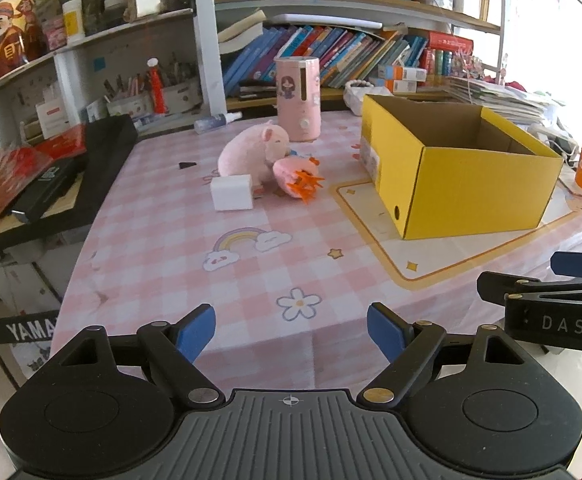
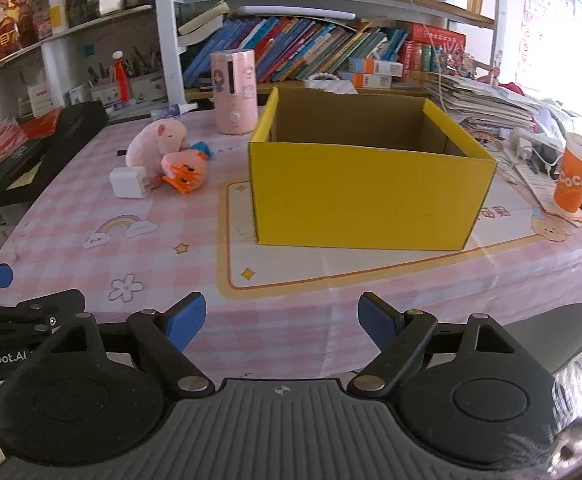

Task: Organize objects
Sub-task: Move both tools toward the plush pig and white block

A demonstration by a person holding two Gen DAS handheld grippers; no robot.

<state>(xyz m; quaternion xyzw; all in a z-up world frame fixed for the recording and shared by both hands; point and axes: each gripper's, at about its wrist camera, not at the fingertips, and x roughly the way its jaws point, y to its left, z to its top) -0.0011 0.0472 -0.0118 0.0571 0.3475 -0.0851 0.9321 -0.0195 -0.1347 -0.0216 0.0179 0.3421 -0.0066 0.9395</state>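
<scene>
An open yellow cardboard box (image 1: 471, 184) (image 2: 371, 196) stands on the pink checked tablecloth (image 1: 251, 280), its inside bare as far as I can see. To its left lie a pink plush pig (image 1: 251, 152) (image 2: 157, 142), a pink toy with orange spikes (image 1: 297, 178) (image 2: 185, 172) and a small white box (image 1: 231, 192) (image 2: 129, 182), all touching. My left gripper (image 1: 291, 316) hovers open over the table's near edge, nothing between its blue pads. My right gripper (image 2: 282, 304) is beside it, facing the yellow box, open and holding nothing.
A pink cylindrical humidifier (image 1: 298, 98) stands behind the toys. An orange cup with a straw (image 2: 575, 176) and a stack of papers (image 2: 487, 104) are at the right. Bookshelves (image 2: 331, 52) line the back. A black case (image 1: 91, 160) sits on the left.
</scene>
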